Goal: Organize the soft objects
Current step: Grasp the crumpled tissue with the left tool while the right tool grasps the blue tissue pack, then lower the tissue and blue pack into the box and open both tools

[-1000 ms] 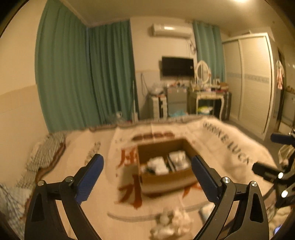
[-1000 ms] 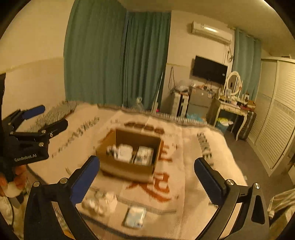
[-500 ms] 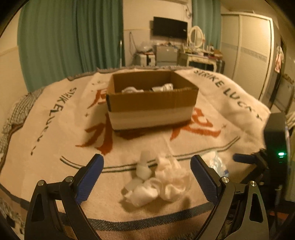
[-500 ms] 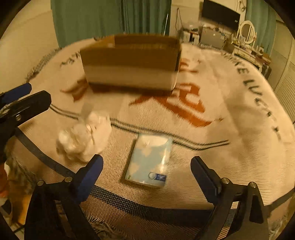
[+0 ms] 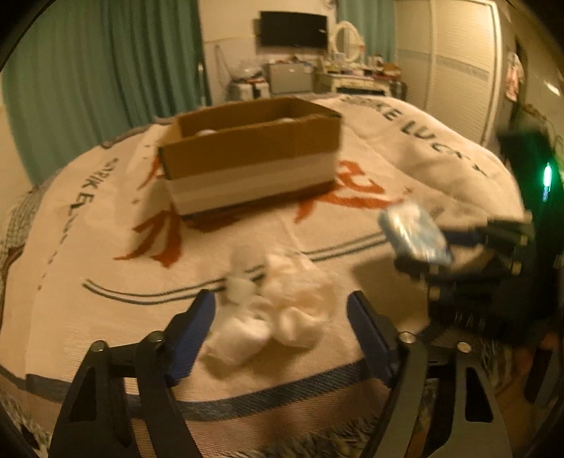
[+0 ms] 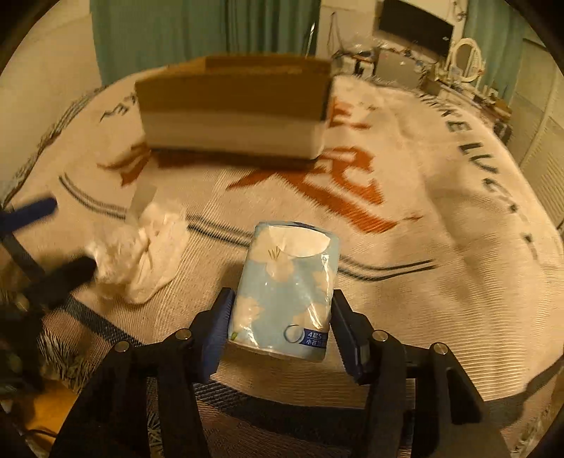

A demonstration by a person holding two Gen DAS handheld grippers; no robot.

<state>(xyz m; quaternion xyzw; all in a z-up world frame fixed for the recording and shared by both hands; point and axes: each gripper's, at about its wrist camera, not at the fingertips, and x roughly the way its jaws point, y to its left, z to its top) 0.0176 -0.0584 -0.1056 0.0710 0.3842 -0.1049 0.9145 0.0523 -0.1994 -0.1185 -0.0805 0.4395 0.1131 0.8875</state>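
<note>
A crumpled white plastic bag (image 5: 271, 310) lies on the bed's front part, between the fingers of my left gripper (image 5: 282, 327), whose jaws stand around it, still apart. It also shows in the right wrist view (image 6: 141, 250). My right gripper (image 6: 280, 317) is shut on a light blue tissue pack (image 6: 285, 285) and holds it tilted just above the blanket; the pack shows in the left wrist view (image 5: 414, 232) too. An open cardboard box (image 5: 250, 162) with white items inside stands mid-bed, beyond both grippers, also in the right wrist view (image 6: 232, 109).
A cream blanket (image 5: 88, 246) with red and dark lettering covers the bed. Its front edge runs just under both grippers. Green curtains (image 5: 105, 70), a TV (image 5: 292, 30), a dresser and a wardrobe (image 5: 458, 70) stand behind the bed.
Both grippers dropped low to the bed's front edge. The left jaws narrowed around the white bag. The right jaws closed on the tissue pack and lifted it off the blanket.
</note>
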